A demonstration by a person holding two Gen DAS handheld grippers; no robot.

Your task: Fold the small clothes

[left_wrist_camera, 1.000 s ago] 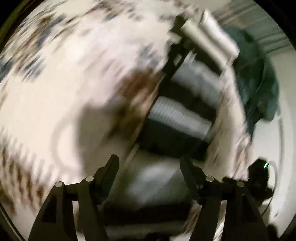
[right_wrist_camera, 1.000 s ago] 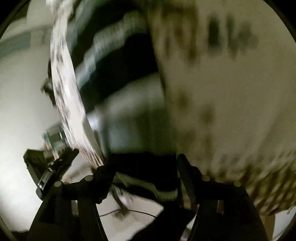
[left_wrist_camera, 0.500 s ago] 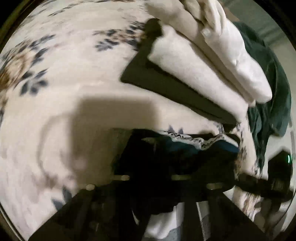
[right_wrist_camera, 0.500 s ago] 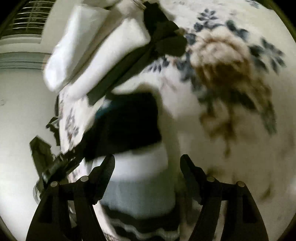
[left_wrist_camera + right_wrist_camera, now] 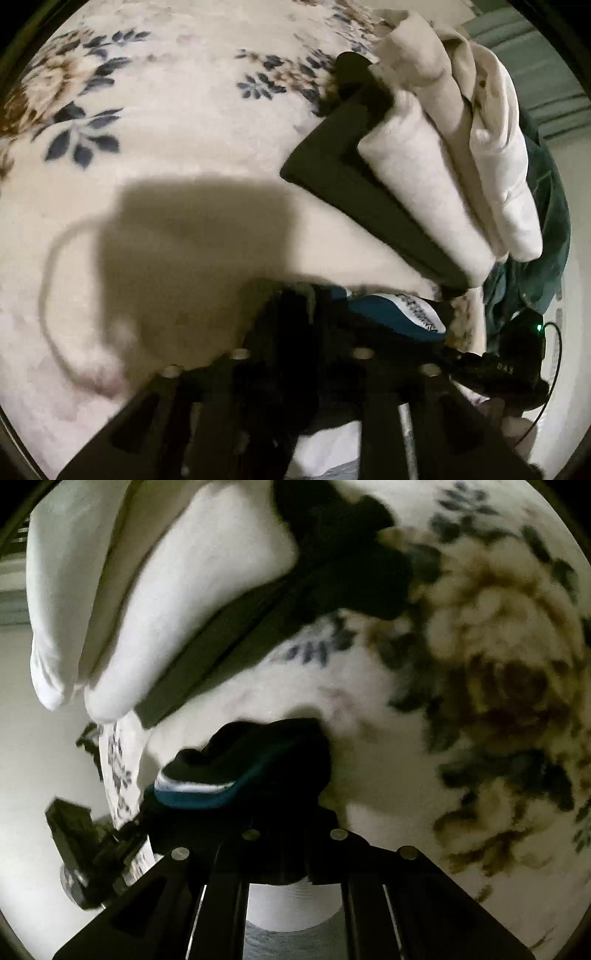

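On the cream floral fleece blanket (image 5: 177,122), both grippers' fingers are clamped on the dark teal-edged small garment (image 5: 236,771): left gripper (image 5: 299,332), right gripper (image 5: 291,812); mid-fold, likely next laying it flat ahead of the fingers.

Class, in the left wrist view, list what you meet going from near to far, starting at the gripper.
left gripper → dark garment with teal and white band → folded black cloth → folded white clothes, all on the floral blanket.

Plush floral blanket (image 5: 177,110), soft matt cream folded cloths (image 5: 443,166), matt black knit garment (image 5: 258,753), matt black plastic jaws
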